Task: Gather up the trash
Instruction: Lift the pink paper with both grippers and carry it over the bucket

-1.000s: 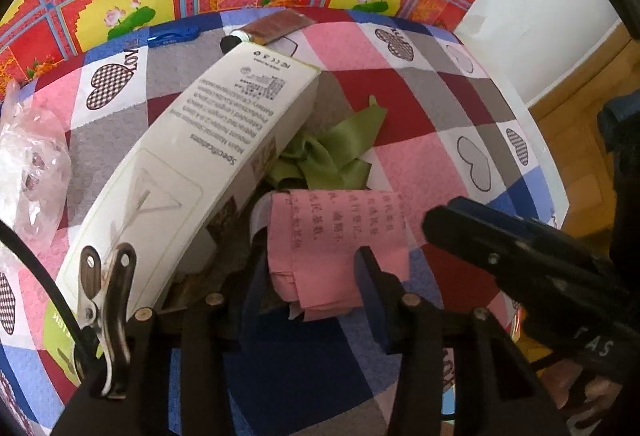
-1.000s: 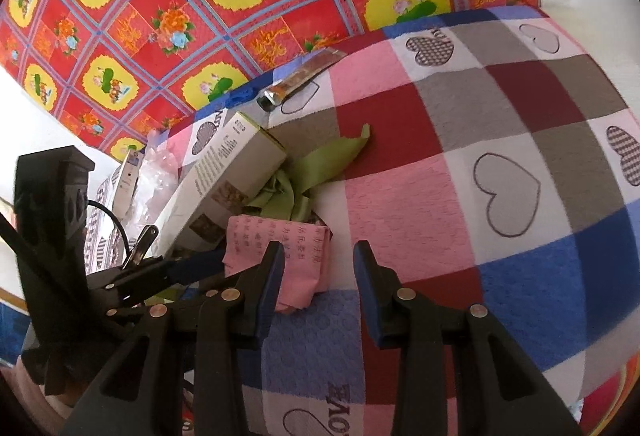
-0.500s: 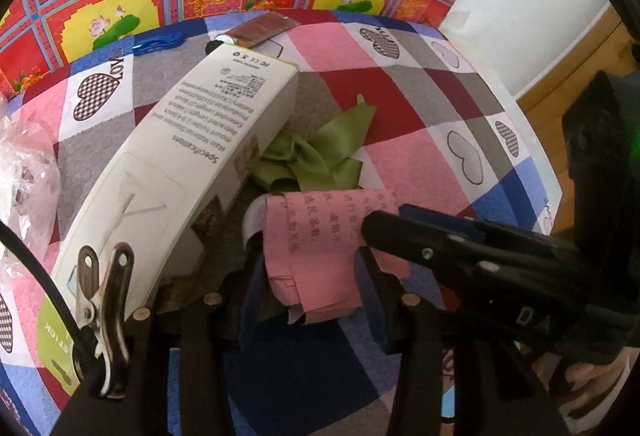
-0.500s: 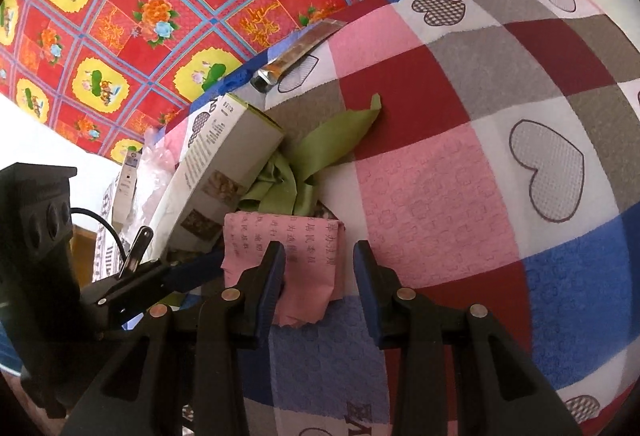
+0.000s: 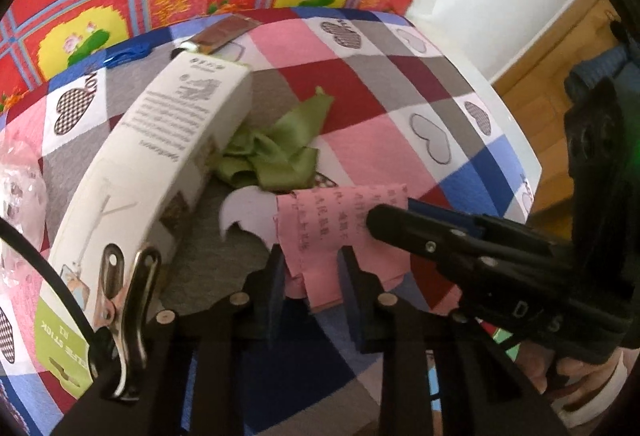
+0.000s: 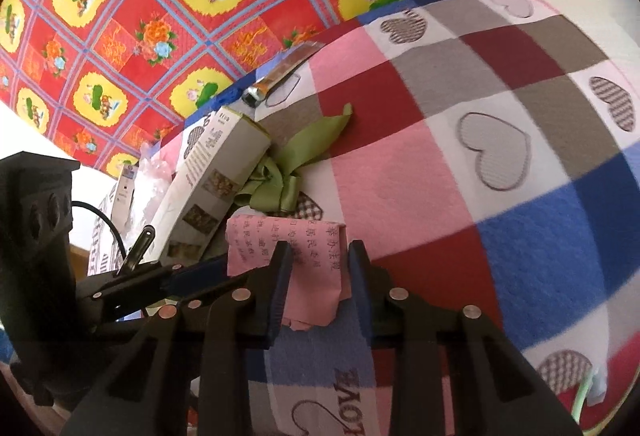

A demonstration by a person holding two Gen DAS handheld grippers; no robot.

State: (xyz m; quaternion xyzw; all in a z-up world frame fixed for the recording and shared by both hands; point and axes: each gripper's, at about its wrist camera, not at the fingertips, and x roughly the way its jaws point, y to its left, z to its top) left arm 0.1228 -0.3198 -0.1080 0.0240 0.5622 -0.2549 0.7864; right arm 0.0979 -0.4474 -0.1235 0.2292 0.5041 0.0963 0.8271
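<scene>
Working the pink paper (image 5: 340,224) first: it lies on the checked blanket (image 6: 400,176) covering the worktop, just in front of the green ribbon (image 5: 280,152) and beside the long white carton (image 5: 160,164). Our left gripper (image 5: 310,276) has its fingers part open with the paper's near edge between them; whether the pads touch it yet, we cannot tell. Our right gripper (image 6: 318,276) is likewise part open, straddling the same sheet from the other side. We judge the paper very light, limp and creased, easy to tear or slip, so take it deep across a folded thickness, not at a loose corner. The ribbon looks soft and slick; pinch its bunched knot. The carton seems stiff but light; grip across its narrow width. A small tube (image 6: 280,74) lies well apart, near the far edge.
</scene>
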